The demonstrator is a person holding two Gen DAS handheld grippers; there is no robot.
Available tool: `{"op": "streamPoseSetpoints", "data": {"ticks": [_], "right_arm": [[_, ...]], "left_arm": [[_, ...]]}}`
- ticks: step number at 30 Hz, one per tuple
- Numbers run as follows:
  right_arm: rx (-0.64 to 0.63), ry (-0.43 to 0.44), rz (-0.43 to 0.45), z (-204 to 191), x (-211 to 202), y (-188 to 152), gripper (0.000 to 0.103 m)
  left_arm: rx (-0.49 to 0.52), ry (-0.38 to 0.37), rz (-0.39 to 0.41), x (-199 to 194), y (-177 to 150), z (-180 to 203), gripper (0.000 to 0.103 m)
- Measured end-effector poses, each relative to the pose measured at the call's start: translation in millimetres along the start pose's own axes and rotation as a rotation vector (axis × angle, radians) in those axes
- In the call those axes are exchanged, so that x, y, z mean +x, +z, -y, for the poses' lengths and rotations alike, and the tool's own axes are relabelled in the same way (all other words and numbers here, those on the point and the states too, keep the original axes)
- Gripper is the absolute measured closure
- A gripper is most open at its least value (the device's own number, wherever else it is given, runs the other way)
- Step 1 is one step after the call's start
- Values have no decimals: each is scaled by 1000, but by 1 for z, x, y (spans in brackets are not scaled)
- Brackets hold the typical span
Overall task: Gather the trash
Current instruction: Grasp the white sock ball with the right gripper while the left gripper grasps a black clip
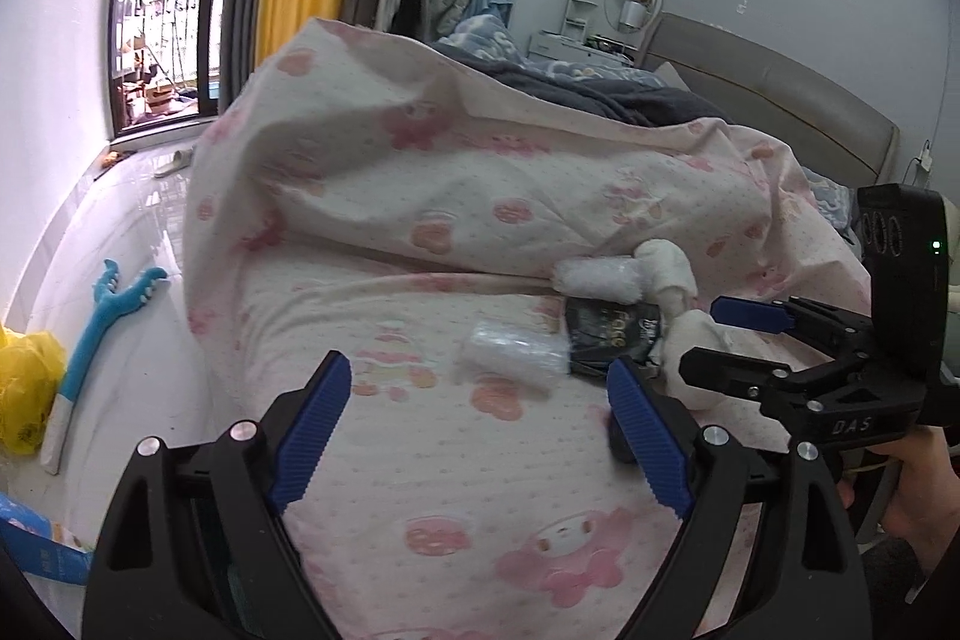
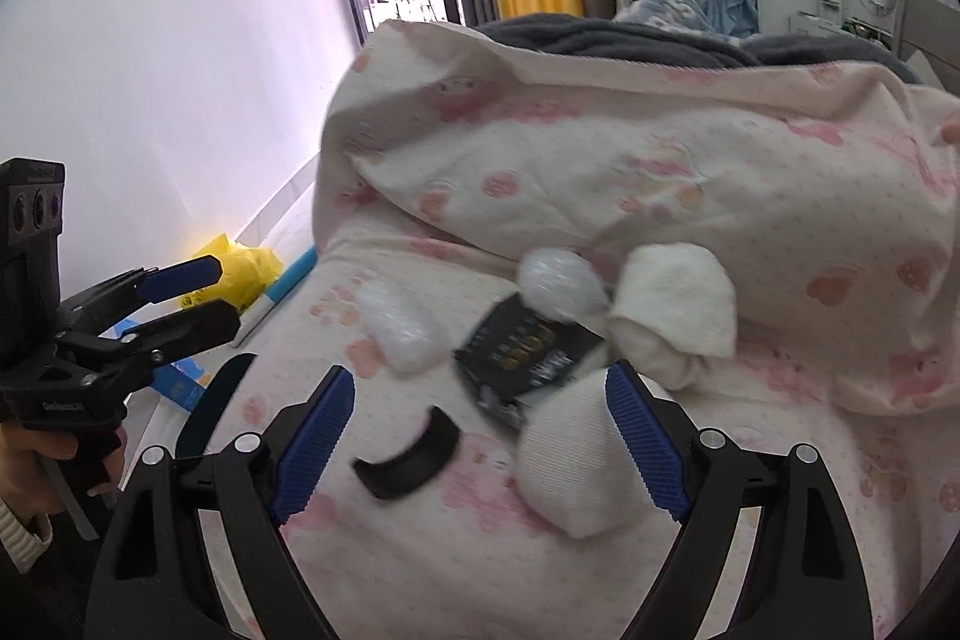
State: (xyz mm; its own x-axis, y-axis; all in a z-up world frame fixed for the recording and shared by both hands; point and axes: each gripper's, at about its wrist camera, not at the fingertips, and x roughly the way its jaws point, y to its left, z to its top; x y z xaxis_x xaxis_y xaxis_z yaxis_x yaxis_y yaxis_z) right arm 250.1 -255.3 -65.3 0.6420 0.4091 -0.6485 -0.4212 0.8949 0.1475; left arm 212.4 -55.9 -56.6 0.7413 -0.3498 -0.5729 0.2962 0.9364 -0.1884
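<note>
Trash lies on a pink-patterned bed sheet [image 1: 420, 460]: a black foil wrapper [image 1: 609, 334] [image 2: 522, 358], a clear plastic wad [image 1: 516, 352] [image 2: 402, 328], a second bubble-wrap wad [image 1: 594, 277] [image 2: 558, 283], and a curved black plastic piece [image 2: 414, 454]. White socks [image 2: 672, 316] [image 1: 666, 280] lie beside the wrapper. My left gripper [image 1: 480, 430] is open and empty, just short of the plastic wad. My right gripper [image 2: 480, 436] is open and empty over the wrapper and a white sock [image 2: 576, 460]; it also shows in the left wrist view [image 1: 714, 340].
A bunched pink duvet [image 1: 480, 172] rises behind the trash. A yellow plastic bag [image 1: 24, 388] [image 2: 240, 274], a blue toy [image 1: 108, 322] and a blue box [image 2: 180, 382] are on the floor left of the bed. A headboard [image 1: 780, 94] stands at the right.
</note>
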Motion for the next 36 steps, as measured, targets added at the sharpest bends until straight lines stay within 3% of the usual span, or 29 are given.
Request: {"op": "streamPoseSetpoints", "data": {"ticks": [14, 18, 22, 25, 36], "right_arm": [[-3, -62, -88, 41, 16, -16, 17], [-4, -75, -117, 49, 20, -23, 27], [2, -87, -140, 57, 21, -28, 43], [19, -74, -133, 62, 16, -29, 50], [84, -38, -52, 77, -16, -24, 50]], "left_arm": [[66, -73, -60, 31, -11, 44, 13], [86, -93, -85, 40, -16, 57, 13], [108, -98, -101, 46, -20, 67, 15], [113, -92, -117, 52, -23, 71, 20], [115, -57, -147, 70, -33, 78, 47]]}}
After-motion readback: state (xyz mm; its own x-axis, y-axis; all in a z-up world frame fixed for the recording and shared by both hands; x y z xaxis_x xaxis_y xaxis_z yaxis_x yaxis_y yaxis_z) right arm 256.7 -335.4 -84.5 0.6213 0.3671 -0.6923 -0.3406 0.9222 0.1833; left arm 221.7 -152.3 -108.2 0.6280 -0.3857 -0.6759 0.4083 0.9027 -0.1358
